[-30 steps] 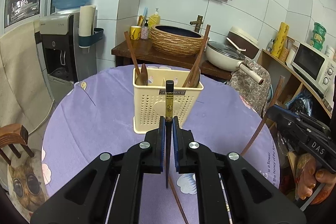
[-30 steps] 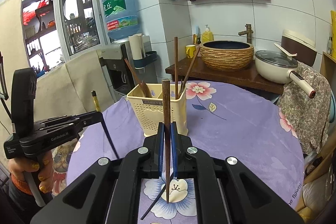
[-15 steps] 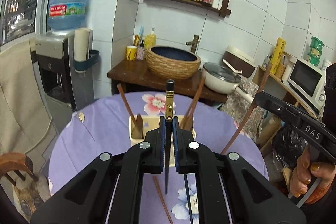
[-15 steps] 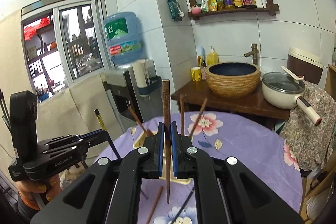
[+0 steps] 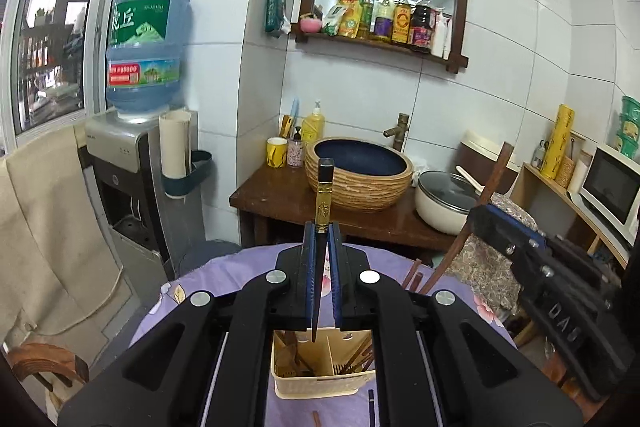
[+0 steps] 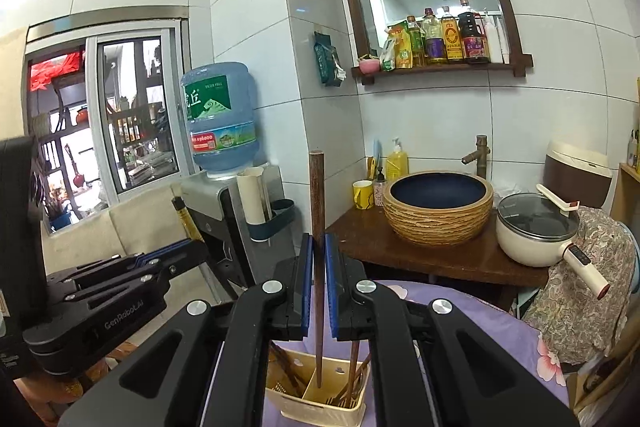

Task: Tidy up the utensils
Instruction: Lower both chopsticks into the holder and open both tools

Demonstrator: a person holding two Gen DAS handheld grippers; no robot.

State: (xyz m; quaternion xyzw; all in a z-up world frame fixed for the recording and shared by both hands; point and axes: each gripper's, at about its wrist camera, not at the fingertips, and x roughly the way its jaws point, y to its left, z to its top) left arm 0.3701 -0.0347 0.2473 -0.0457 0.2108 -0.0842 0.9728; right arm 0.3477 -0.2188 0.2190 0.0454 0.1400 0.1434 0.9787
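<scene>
Above the cream utensil caddy (image 5: 320, 373) on your counter (image 5: 224, 273), your left tongs (image 5: 321, 227) clench a black chopstick (image 5: 322, 195), right tongs (image 6: 319, 239) a brown chopstick (image 6: 317, 195), tips clear of its rim.

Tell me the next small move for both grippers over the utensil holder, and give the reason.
Probably lower both straight down. The left gripper is shut on the black chopstick, its tip hanging above the cream holder. The right gripper is shut on the brown chopstick, whose tip hangs over the holder's rim. Both are upright and seem roughly lined up, so lower first, then release.
</scene>
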